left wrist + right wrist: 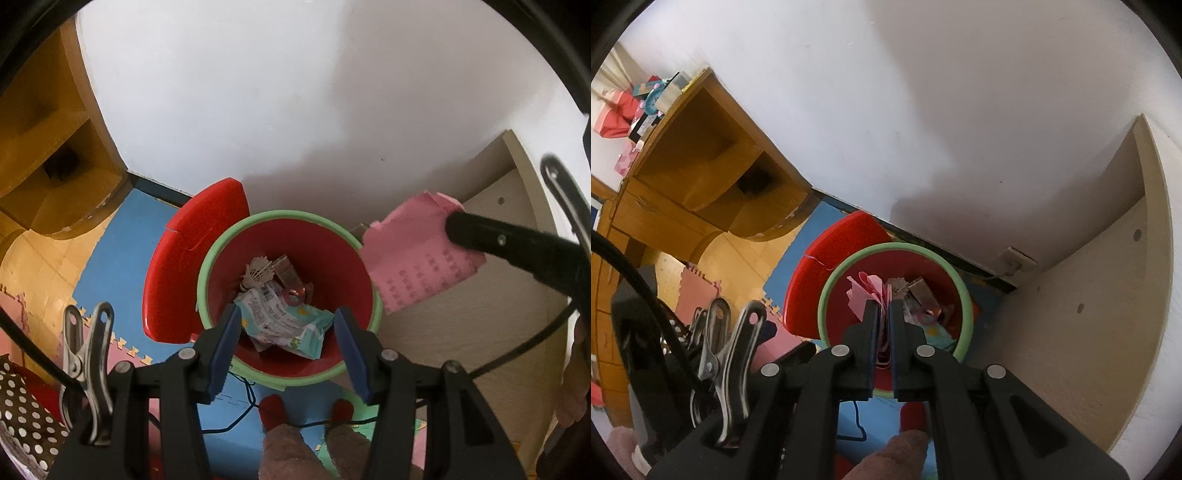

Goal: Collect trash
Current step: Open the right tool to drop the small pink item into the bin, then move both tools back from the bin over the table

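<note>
Hanging above the round red plastic bin with a pale green rim (376, 314), the left gripper (286, 325) has its jaws apart and empty, a crumpled printed wrapper (284, 325) lying below among the rubbish; the right gripper (882, 317) is clamped on folded pink printed paper (866, 291), poised over the bin's mouth, seemingly for dropping in; the bin's red lid (195, 266) leans beside it, keeping the opening clear.

Left tool (284, 325) agape; right tool (882, 314) clamped, both down-tilted.

Pink paper (866, 293) in hand-held gripper (883, 314), over bin (827, 291).
</note>
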Available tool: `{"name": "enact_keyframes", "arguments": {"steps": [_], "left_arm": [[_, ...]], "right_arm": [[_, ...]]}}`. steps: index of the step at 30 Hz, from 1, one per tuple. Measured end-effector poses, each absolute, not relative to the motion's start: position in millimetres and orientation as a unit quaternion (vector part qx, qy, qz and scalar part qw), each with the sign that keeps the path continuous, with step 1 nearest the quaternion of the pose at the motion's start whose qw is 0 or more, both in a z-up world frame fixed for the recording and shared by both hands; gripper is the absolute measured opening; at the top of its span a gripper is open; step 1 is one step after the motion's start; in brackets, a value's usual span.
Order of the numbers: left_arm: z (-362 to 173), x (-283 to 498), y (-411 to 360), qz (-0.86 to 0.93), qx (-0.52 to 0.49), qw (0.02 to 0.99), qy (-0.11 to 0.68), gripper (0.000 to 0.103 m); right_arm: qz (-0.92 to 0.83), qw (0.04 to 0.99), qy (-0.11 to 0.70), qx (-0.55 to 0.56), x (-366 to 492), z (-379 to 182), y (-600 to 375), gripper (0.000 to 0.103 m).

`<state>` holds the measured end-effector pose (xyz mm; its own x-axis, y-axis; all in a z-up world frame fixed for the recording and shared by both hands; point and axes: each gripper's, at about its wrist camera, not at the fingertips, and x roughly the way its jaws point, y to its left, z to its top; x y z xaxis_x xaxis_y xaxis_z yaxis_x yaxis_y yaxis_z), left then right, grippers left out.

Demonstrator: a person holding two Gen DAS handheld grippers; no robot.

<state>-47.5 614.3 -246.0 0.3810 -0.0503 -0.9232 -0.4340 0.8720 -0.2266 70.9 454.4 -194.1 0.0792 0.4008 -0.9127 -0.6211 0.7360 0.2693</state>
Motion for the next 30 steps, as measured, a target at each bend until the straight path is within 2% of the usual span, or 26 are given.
{"name": "enact_keyframes", "arguments": {"steps": [2,14,30], "left_arm": [[-244.6,-48.0,613.7,0.12,-0.224,0.801,0.542,0.055],[-240.2,-50.6,613.6,0.119,-0.222,0.803,0.54,0.055],[-211.1,-63.0,607.7,0.114,-0.212,0.815,0.528,0.055]], "right_arm": [[0.354,0.728,0.579,-0.094,70.4,-192.7,455.7,0.011],[0.35,0.731,0.578,-0.094,65.7,-189.1,454.8,0.019],[0.357,0.741,0.564,-0.071,51.4,-164.0,437.6,0.02]]}}
